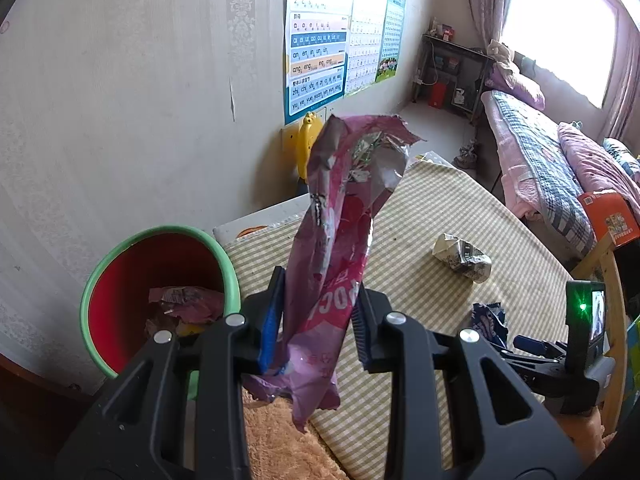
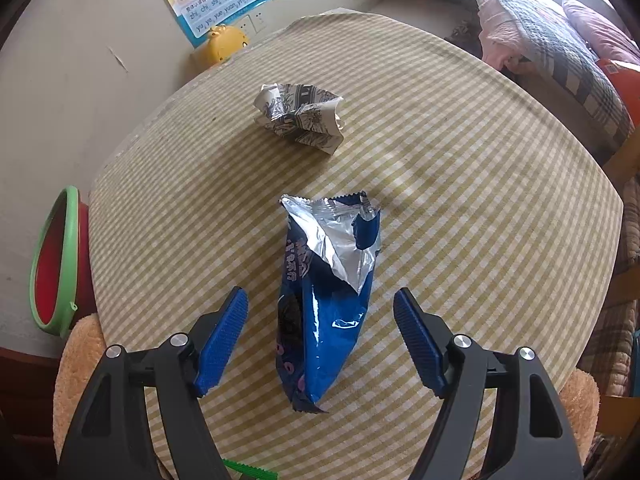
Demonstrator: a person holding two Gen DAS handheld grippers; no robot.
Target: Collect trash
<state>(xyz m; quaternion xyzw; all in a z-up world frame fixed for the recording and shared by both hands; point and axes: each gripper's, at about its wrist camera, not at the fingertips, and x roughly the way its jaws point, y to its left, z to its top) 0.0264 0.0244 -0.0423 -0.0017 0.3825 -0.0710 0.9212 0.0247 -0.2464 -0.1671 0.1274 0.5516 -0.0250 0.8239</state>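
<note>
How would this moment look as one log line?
left gripper: holds pink wrapper | right gripper: open around blue wrapper | bin: beside table

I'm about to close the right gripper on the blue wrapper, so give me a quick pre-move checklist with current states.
1. Right gripper open: ok.
2. Blue wrapper between its fingers: ok.
3. Fingers touching wrapper: not yet.
4. Left gripper gripping pink wrapper: ok.
5. Red bin has room: ok.
6. Crumpled paper clear of the grasp: ok.
</note>
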